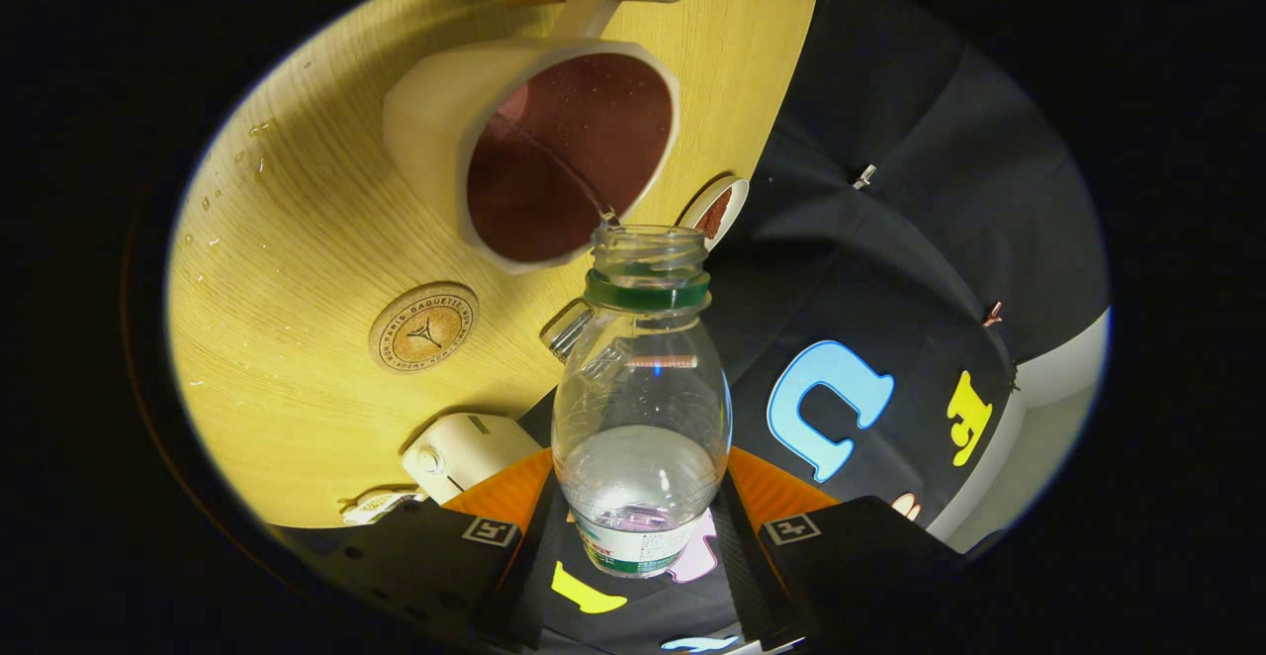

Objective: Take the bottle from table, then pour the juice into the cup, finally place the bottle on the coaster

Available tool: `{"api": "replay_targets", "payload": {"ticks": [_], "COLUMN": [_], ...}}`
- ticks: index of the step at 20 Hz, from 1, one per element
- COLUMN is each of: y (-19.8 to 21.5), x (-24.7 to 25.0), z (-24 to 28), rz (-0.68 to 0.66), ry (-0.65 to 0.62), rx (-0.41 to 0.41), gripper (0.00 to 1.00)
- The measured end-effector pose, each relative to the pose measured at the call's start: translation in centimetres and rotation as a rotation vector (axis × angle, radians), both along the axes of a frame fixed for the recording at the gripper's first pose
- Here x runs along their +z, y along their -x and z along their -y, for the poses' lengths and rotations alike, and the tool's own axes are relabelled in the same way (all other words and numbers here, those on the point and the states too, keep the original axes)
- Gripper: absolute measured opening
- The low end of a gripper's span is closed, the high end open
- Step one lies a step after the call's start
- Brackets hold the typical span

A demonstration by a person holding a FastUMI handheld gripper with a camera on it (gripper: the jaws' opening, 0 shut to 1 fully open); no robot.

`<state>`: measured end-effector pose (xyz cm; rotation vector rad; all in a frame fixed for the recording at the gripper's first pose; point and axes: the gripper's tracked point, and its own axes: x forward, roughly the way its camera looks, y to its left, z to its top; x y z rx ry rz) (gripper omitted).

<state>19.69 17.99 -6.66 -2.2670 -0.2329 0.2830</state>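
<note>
- The hand-held gripper [641, 536] is clamped on the bottle [641, 418], one finger pressing each side of its lower body.
- The bottle is clear plastic with a green neck ring and no cap; it is tipped forward, its open mouth pointing away from the fingers toward the cup [539, 145].
- A little clear liquid sits inside the bottle, and a thin stream runs from the mouth into the cup.
- The cup is cream outside and dark red inside, with a wooden handle; it stands on the yellow wooden surface [297, 239] just beyond the bottle's mouth.
- A round cork coaster [423, 327] lies on the surface, beside the cup and apart from it.
- Small droplets dot the surface on the coaster's side of the cup.
- A small cream device [465, 452] rests near the surface's edge, close to one finger.
</note>
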Motion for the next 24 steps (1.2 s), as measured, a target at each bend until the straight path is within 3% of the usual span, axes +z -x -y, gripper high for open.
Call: {"api": "replay_targets", "payload": {"ticks": [12,24], "y": [-0.5,0.3], "x": [3.2,3.1], "z": [-1.1,-2.2], "rz": [0.063,0.073], "ry": [0.049,0.092], "rx": [0.063,0.114], "gripper": [0.75,0.74]}}
